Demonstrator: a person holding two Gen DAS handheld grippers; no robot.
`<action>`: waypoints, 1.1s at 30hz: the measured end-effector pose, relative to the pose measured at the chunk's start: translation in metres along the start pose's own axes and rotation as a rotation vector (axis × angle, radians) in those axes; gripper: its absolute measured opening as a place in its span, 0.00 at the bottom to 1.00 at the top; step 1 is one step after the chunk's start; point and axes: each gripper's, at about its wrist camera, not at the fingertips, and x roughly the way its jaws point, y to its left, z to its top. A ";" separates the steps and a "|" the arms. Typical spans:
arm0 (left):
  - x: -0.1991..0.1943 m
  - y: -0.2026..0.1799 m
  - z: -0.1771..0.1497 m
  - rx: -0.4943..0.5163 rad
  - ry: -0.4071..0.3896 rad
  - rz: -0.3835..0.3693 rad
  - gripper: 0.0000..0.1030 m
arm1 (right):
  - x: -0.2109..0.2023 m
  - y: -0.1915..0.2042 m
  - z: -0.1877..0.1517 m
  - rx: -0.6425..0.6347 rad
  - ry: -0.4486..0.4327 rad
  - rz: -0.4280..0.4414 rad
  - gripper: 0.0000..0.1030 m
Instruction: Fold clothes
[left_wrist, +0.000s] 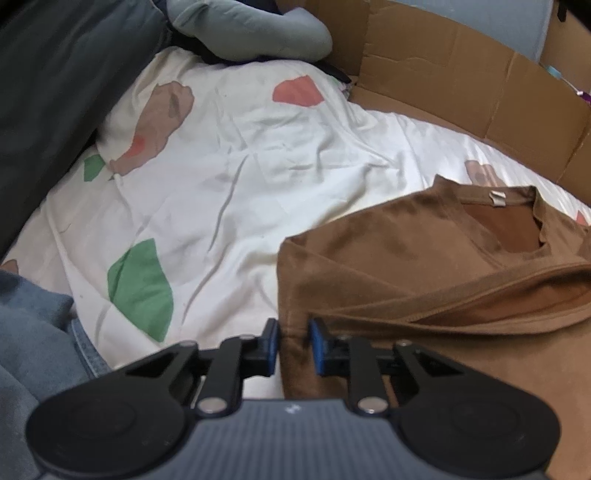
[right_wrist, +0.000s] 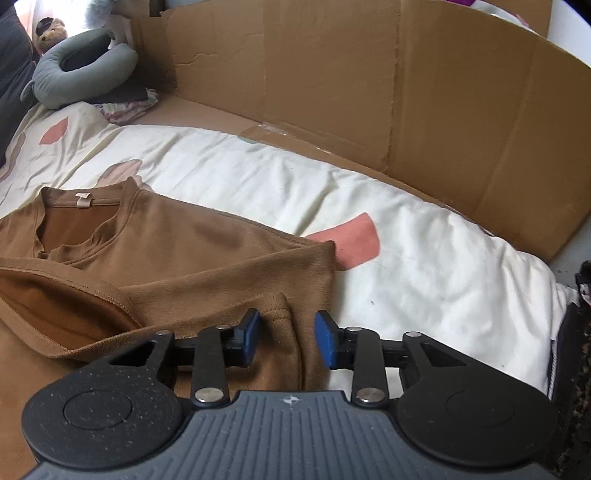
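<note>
A brown shirt (left_wrist: 406, 258) lies on the white patterned bed sheet (left_wrist: 221, 166), neckline and label facing up, with its lower part folded over. In the left wrist view my left gripper (left_wrist: 294, 343) sits at the shirt's left edge, its blue pads pinching a bunch of the brown fabric. The right wrist view shows the same shirt (right_wrist: 203, 251) at the left. My right gripper (right_wrist: 288, 338) stands over the shirt's right edge. A fold of the fabric lies against its left pad, and bare sheet (right_wrist: 406, 258) shows before the right pad.
A cardboard wall (right_wrist: 406, 92) runs along the far side of the bed. A grey neck pillow (right_wrist: 81, 70) and a small plush bear (right_wrist: 50, 31) lie at the far left. A dark cushion (left_wrist: 55, 92) borders the left, with blue denim (left_wrist: 33, 332) near the left gripper.
</note>
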 end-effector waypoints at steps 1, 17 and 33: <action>-0.001 0.000 0.000 -0.003 -0.002 -0.001 0.14 | 0.002 0.001 0.000 -0.004 0.003 0.004 0.33; -0.022 0.017 -0.007 -0.089 -0.080 -0.017 0.07 | -0.020 -0.007 -0.001 0.007 -0.081 -0.051 0.02; -0.006 0.023 -0.008 -0.130 -0.058 -0.020 0.16 | -0.008 0.002 -0.002 0.034 -0.086 -0.029 0.12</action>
